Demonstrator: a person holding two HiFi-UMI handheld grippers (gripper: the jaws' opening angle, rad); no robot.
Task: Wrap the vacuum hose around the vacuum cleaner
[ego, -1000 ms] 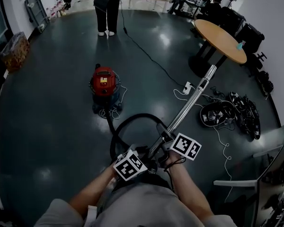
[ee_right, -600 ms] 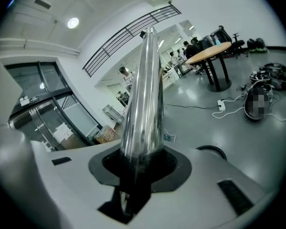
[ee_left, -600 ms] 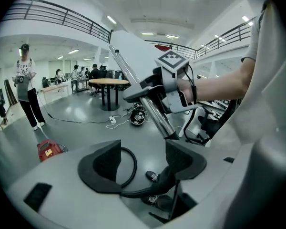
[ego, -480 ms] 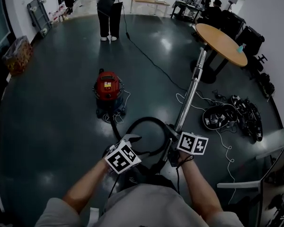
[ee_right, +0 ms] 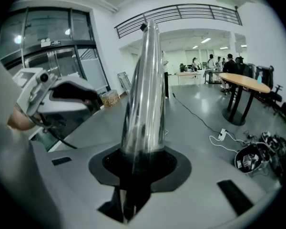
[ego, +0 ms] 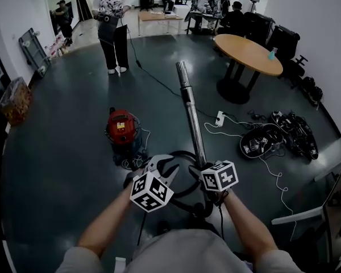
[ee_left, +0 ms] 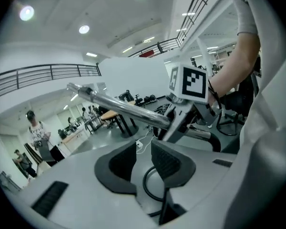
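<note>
The red vacuum cleaner (ego: 123, 128) stands on the dark floor ahead, left of centre. Its black hose (ego: 179, 154) loops over the floor from the cleaner to the handle under my hands. My right gripper (ego: 204, 168) is shut on the shiny metal wand (ego: 188, 104), which points away and up; in the right gripper view the wand (ee_right: 145, 89) rises out of the right gripper (ee_right: 139, 163). My left gripper (ego: 160, 166) hangs just left of the wand, above the hose loop. Its jaws have just been closing. In the left gripper view the left gripper (ee_left: 144, 159) shows a narrow gap with nothing in it.
A person (ego: 113, 27) stands behind the cleaner, holding a black cable that trails over the floor. At right are a round wooden table (ego: 247, 53), a power strip (ego: 220, 118) with white cord, and a heap of black gear (ego: 278, 135). A chair (ego: 307, 212) stands near right.
The wand's far end swung left, from pointing toward the round table to pointing straight ahead. My left gripper lifted away from the hose and its jaws narrowed.
</note>
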